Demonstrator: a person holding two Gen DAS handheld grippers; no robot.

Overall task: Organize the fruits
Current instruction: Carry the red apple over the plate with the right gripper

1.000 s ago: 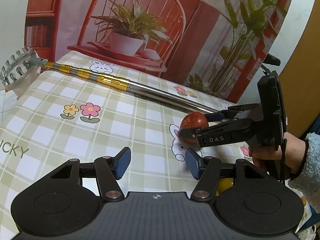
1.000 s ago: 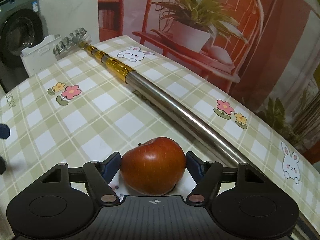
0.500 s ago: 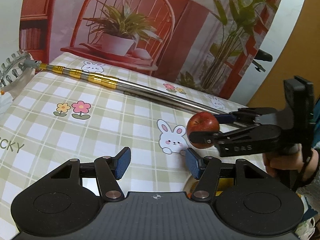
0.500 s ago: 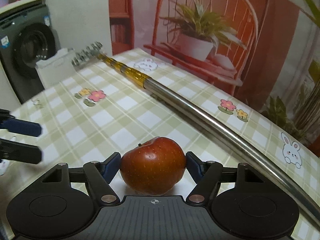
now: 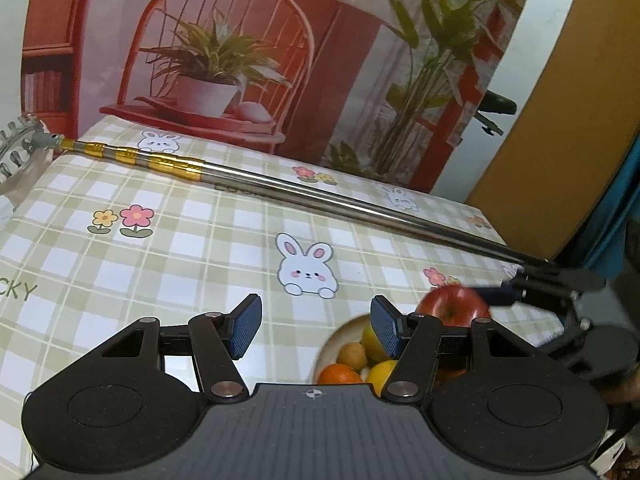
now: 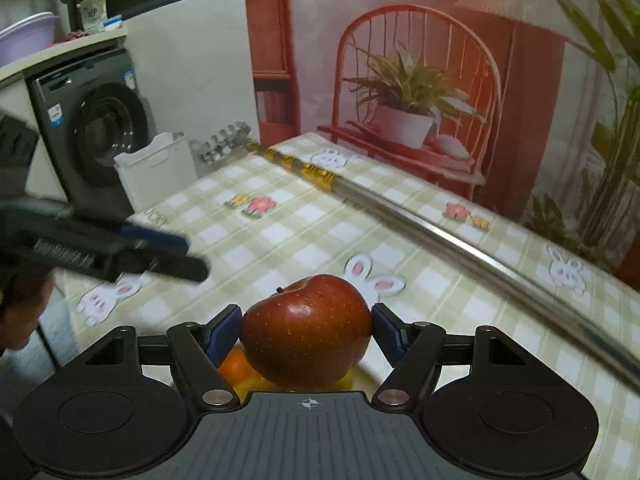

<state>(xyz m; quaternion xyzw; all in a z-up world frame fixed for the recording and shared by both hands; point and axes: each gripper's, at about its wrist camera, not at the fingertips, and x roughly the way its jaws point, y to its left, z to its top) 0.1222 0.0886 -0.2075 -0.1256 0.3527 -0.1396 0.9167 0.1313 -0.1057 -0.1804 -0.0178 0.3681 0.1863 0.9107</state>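
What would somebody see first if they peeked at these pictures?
Probably the big red apple, squeezed between the blue pads of the right gripper just above a bowl of oranges and yellow fruit near the table's front edge. Next, the long shiny pole lying slantwise across the bunny tablecloth. The left gripper hangs open and empty.

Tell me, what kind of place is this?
Probably a home laundry or utility corner: a washing machine stands beside a table with a checked cloth, and a bowl of fruit sits on it.
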